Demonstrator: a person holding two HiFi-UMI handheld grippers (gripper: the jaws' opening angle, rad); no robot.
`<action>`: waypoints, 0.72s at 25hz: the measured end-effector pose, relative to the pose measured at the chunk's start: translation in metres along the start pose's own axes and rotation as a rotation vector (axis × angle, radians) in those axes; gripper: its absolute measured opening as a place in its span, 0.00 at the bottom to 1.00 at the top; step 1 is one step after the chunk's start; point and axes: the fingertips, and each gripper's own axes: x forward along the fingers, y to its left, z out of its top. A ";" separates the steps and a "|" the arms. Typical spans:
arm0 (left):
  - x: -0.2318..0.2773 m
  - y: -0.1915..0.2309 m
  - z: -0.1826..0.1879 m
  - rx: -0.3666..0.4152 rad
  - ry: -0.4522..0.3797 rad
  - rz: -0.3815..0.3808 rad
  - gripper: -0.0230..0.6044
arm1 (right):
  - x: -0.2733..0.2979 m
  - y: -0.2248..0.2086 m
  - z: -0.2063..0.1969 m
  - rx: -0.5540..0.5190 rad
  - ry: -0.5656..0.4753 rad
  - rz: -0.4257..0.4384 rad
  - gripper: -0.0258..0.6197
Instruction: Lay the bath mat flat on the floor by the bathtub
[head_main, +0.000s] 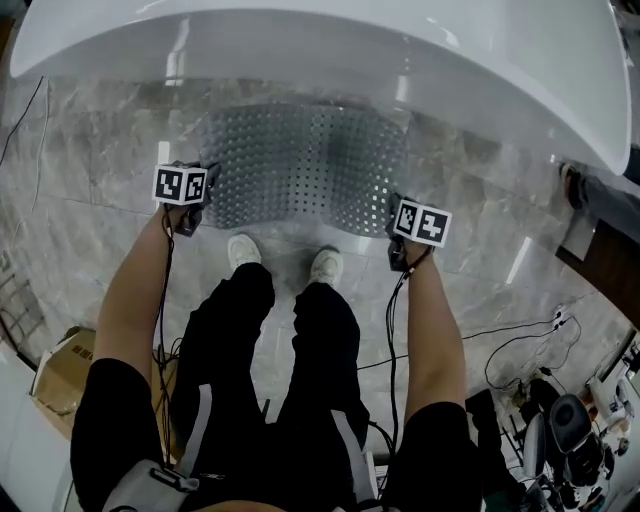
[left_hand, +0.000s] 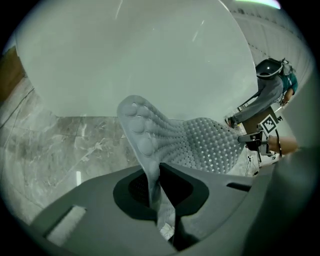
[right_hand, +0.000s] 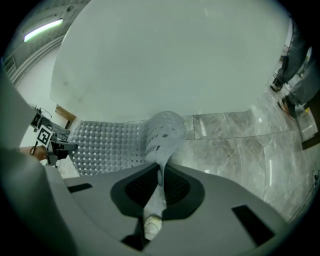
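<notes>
The left claw is pressed together on the left near corner of the bath mat. In the left gripper view the grey perforated sheet passes thin between the pads and bends sharply just outside them. From this corner the mat stretches to the right over the marble floor, just in front of the white bathtub. It is not flat yet: it bulges in the middle and the near edge is lifted.

If the far edge is too close to the tub wall (the head view does not settle whether they touch), it may climb the wall instead of lying down. Just below the near edge stand the person's shoes, so this edge could land on the toes and remain raised.

The right claw pinches the right near corner in the same way, with the corner curled over its jaws.

The main risk, by judgement, is an uneven release. If one claw lets go earlier or higher than the other, that corner could fold under, or the mat could turn crooked to the tub.
</notes>
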 end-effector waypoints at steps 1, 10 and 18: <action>0.008 0.004 -0.001 -0.006 0.003 -0.003 0.07 | 0.007 -0.005 0.000 0.014 0.002 -0.002 0.07; 0.065 0.034 0.011 -0.003 0.013 0.003 0.09 | 0.052 -0.043 -0.013 0.084 0.028 -0.020 0.07; 0.107 0.074 0.010 0.004 0.059 0.087 0.11 | 0.091 -0.074 -0.026 0.115 0.073 -0.102 0.07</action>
